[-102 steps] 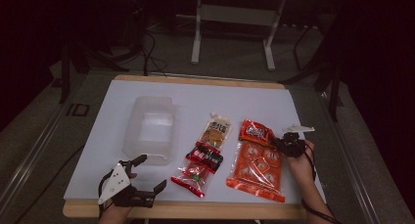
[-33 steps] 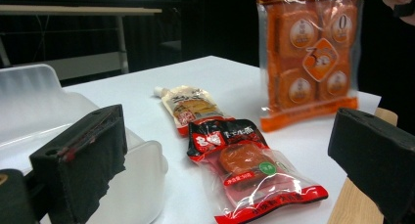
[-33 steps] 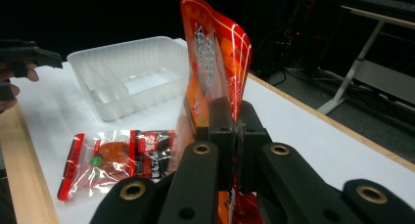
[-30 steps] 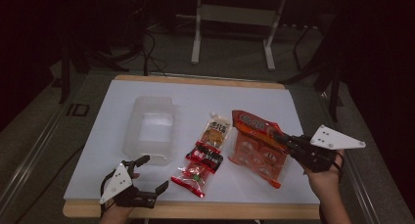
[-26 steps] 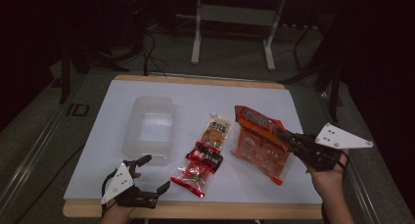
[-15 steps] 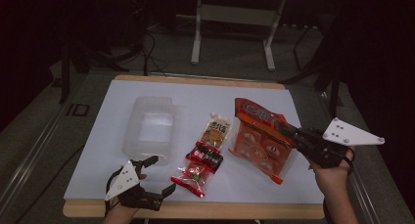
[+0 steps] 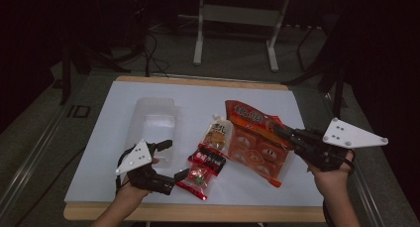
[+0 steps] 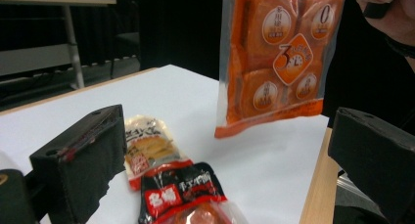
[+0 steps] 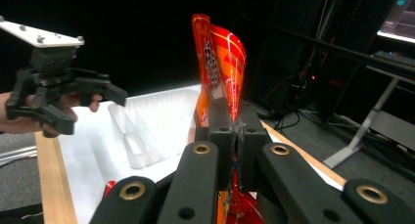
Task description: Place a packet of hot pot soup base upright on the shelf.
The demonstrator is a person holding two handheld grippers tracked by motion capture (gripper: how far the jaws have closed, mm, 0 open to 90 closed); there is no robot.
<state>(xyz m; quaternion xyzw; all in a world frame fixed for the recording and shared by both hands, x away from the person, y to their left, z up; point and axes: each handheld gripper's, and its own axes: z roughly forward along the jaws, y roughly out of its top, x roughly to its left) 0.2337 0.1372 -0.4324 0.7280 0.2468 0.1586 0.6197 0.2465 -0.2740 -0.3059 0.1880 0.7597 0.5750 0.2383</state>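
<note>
My right gripper (image 7: 283, 133) is clamped on the edge of a flat orange plastic snack pouch (image 7: 255, 140) with a clear front window. The right gripper view shows both black jaws pressed together with the pouch's film pinched between them and its red-orange top (image 9: 219, 62) curling upward above the pads.

Pouch appearance: glossy film, orange border along the bottom seam, several square orange pieces inside, each marked with a round white label (print too small to read). An orange diamond badge with a large white "3" sits near the middle, seen in the left gripper view (image 8: 274, 62), where the pouch hangs clear of the white tabletop (image 7: 124, 103).

Landmark: clear rectangular plastic container (image 7: 154, 125). The pouch is held well to the right of it, above the table's right part. Two smaller packets lie between container and pouch: a beige cracker packet (image 7: 217, 134) and, nearer to me, a red-and-black snack packet (image 7: 204, 167).

My left gripper (image 7: 168, 160) sits just in front of the container, jaws spread wide with nothing between them.
</note>
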